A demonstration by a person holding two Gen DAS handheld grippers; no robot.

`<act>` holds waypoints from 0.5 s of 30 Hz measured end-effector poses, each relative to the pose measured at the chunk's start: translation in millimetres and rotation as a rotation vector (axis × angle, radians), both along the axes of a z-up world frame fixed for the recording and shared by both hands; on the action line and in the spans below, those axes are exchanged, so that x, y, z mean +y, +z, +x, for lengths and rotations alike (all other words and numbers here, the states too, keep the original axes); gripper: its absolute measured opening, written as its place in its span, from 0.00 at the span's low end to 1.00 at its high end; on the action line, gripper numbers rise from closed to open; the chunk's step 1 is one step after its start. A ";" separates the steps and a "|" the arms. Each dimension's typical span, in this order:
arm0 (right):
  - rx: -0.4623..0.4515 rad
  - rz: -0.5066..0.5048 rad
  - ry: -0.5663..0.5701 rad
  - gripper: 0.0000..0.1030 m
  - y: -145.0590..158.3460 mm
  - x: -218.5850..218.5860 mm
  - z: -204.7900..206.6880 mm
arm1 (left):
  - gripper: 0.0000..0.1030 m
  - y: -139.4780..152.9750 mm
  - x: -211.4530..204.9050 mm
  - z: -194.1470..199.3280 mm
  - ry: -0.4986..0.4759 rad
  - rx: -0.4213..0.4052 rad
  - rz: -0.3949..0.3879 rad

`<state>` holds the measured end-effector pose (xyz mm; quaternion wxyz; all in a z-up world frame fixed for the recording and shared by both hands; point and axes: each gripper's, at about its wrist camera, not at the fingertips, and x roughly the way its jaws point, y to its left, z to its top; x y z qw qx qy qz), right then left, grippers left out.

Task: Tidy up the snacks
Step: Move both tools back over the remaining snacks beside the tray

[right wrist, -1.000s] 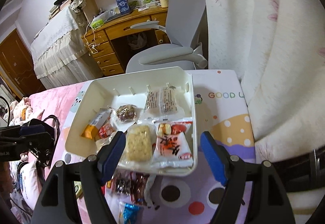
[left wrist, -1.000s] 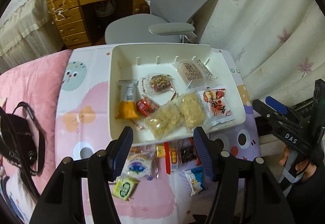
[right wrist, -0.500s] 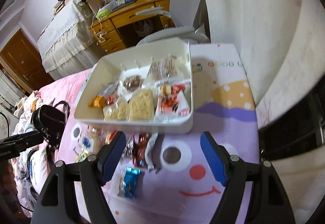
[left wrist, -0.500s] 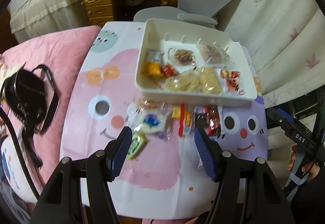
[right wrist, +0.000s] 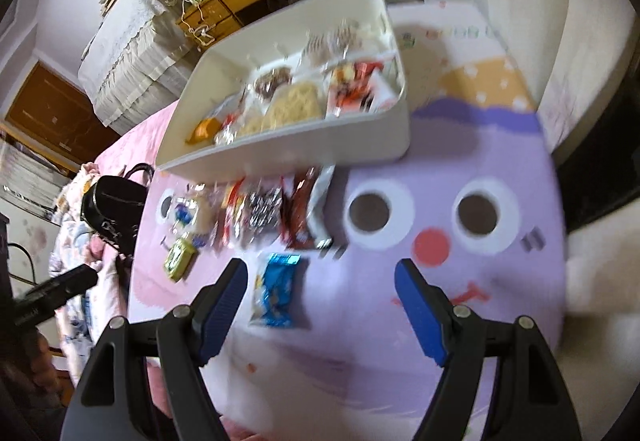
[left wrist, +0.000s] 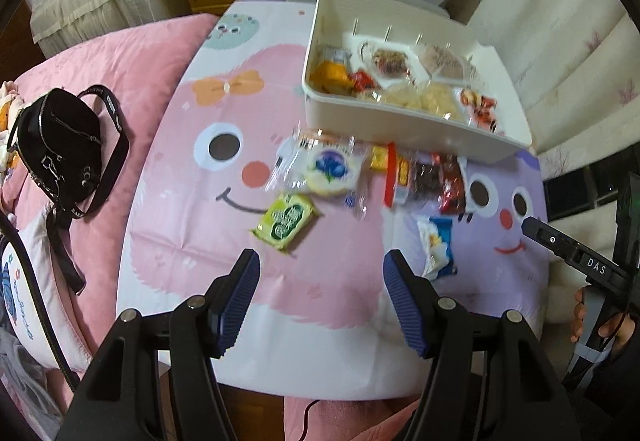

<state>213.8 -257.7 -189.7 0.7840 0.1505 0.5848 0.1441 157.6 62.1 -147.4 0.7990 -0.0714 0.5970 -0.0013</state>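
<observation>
Both grippers pulled back from white tray [left wrist: 400, 121], left gripper [left wrist: 320, 277] jaws wide, empty, right gripper [right wrist: 320, 281] wide, empty, loose snacks [left wrist: 360, 173] on mat just beside tray's near wall.

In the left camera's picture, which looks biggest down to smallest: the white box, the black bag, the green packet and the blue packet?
1. White box
2. Black bag
3. Green packet and blue packet: these look much alike, so I won't rank them.

The box sits farther from the camera, so it is probably larger still.
</observation>
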 end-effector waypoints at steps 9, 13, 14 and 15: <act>0.109 -0.015 -0.005 0.74 -26.7 49.9 -18.9 | 0.63 -34.7 26.1 9.5 -0.059 0.100 0.002; 0.133 -0.047 -0.021 0.74 -35.5 74.7 -25.7 | 0.63 -48.7 39.6 19.7 -0.115 0.126 -0.006; 0.136 -0.053 -0.028 0.74 -37.1 79.9 -27.9 | 0.63 -52.0 42.2 22.6 -0.131 0.131 -0.007; 0.139 -0.061 -0.036 0.74 -38.4 85.1 -29.6 | 0.63 -56.8 45.1 26.1 -0.153 0.137 -0.008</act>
